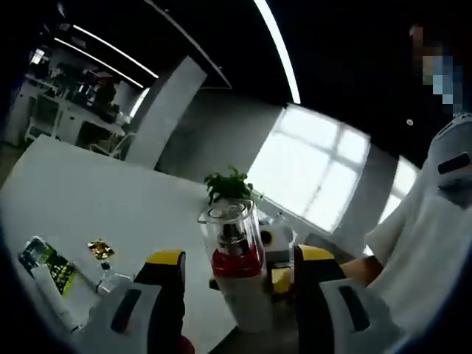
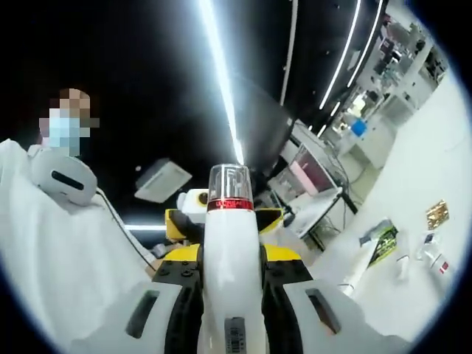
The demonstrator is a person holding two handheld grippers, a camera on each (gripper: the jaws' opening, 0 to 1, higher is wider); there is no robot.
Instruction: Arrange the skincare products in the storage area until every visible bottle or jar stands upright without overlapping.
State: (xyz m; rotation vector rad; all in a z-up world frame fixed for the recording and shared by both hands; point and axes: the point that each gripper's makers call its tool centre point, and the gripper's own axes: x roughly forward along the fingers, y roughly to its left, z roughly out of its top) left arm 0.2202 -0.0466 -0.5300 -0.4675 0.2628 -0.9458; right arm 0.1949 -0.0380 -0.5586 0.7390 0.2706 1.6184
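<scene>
A white bottle (image 2: 231, 243) with a red band and a clear cap stands upright between my right gripper's (image 2: 232, 257) jaws, which are shut on its body and hold it in the air. In the left gripper view the same bottle (image 1: 237, 284) sits between my left gripper's (image 1: 240, 257) jaws. These are spread wide and touch neither side of it. The right gripper's yellow fingertips (image 1: 281, 279) show just behind the bottle. Beyond the bottle in the right gripper view are the left gripper's yellow fingertips (image 2: 175, 223).
On the white table (image 1: 81, 192) lie a green-and-black tube (image 1: 46, 267), a gold packet (image 1: 99, 248) and a small bottle (image 1: 108, 280). A green plant (image 1: 228, 184) stands at the back. A person in white (image 1: 428, 243) is close on the right.
</scene>
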